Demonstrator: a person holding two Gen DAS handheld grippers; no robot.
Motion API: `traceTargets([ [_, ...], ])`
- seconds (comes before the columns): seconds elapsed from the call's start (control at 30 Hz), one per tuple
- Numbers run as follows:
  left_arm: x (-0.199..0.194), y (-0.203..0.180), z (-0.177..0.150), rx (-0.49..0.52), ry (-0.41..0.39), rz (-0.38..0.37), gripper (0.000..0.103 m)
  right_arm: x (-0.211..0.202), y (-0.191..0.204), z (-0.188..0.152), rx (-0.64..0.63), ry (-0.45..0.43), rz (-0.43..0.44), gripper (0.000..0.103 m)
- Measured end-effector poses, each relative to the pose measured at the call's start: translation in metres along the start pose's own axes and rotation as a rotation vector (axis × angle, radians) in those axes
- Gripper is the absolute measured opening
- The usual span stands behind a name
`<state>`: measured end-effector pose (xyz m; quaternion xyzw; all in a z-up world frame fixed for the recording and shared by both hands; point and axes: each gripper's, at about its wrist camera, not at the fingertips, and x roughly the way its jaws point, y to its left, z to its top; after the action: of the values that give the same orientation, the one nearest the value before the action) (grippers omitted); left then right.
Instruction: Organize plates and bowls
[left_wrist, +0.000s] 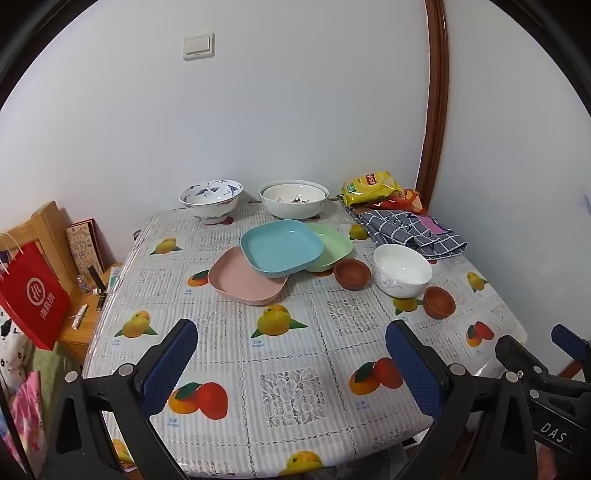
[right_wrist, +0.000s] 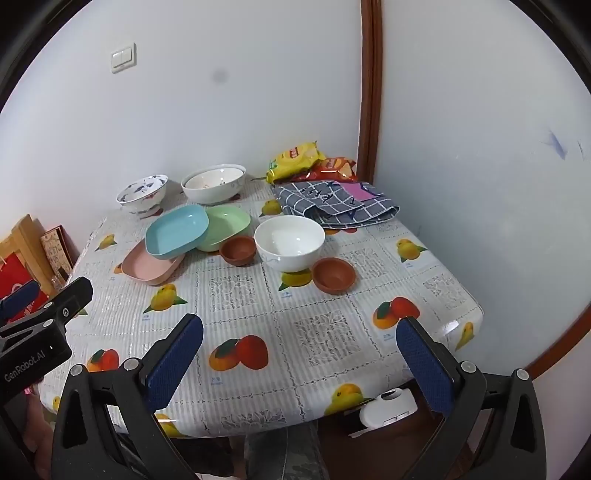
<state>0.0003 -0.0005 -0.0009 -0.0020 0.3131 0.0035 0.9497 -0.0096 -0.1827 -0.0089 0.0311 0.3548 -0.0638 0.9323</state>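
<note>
Three square plates overlap mid-table: a blue plate (left_wrist: 282, 246) (right_wrist: 177, 230) rests on a pink plate (left_wrist: 240, 286) (right_wrist: 147, 267) and a green plate (left_wrist: 334, 245) (right_wrist: 227, 223). A white bowl (left_wrist: 402, 269) (right_wrist: 289, 247) stands between two small brown bowls (left_wrist: 352, 273) (left_wrist: 439, 301) (right_wrist: 238, 250) (right_wrist: 333, 275). At the back stand a blue-patterned bowl (left_wrist: 211, 197) (right_wrist: 142, 194) and a large white bowl (left_wrist: 293, 199) (right_wrist: 213, 183). My left gripper (left_wrist: 291, 363) and right gripper (right_wrist: 301, 363) hover open over the table's near edge, nothing between their fingers.
The table (left_wrist: 295, 369) wears a fruit-print cloth and stands in a corner between two walls. A checked cloth (left_wrist: 410, 230) (right_wrist: 336, 203) and snack bags (left_wrist: 373, 186) (right_wrist: 295, 158) lie at the back right. A red bag (left_wrist: 33, 299) and a wooden stand are at the left.
</note>
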Motion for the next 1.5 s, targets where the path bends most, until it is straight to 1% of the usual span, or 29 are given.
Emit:
traceTargets([
  [0.03,0.0,0.0,0.0,0.001,0.001,-0.003,0.103,0.001,0.0,0.0,0.001,0.004,0.001,0.103],
  [0.07,0.0,0.0,-0.001,0.001,0.002,-0.008,0.103,-0.004,0.003,0.0,-0.011,-0.016,-0.006,0.103],
  [0.13,0.0,0.001,-0.001,0.002,0.002,-0.01,0.103,-0.006,0.004,0.0,-0.012,-0.012,-0.006,0.103],
  [0.17,-0.008,0.005,-0.001,-0.026,-0.007,-0.011,0.103,-0.008,0.004,0.0,-0.013,-0.011,-0.006,0.103],
  [0.27,-0.01,0.006,0.001,-0.026,-0.001,-0.007,0.103,-0.014,0.005,0.002,-0.017,-0.008,-0.007,0.103],
  [0.3,-0.01,0.007,0.002,-0.029,-0.001,-0.006,0.103,-0.015,0.01,0.009,-0.036,0.0,-0.01,0.103],
  [0.5,-0.015,0.008,0.002,-0.026,-0.003,-0.006,0.103,-0.021,0.013,0.006,-0.043,-0.006,-0.009,0.103],
  [1.5,-0.017,0.006,-0.007,-0.03,-0.005,-0.01,0.103,-0.027,0.013,0.0,-0.039,-0.018,0.001,0.103],
])
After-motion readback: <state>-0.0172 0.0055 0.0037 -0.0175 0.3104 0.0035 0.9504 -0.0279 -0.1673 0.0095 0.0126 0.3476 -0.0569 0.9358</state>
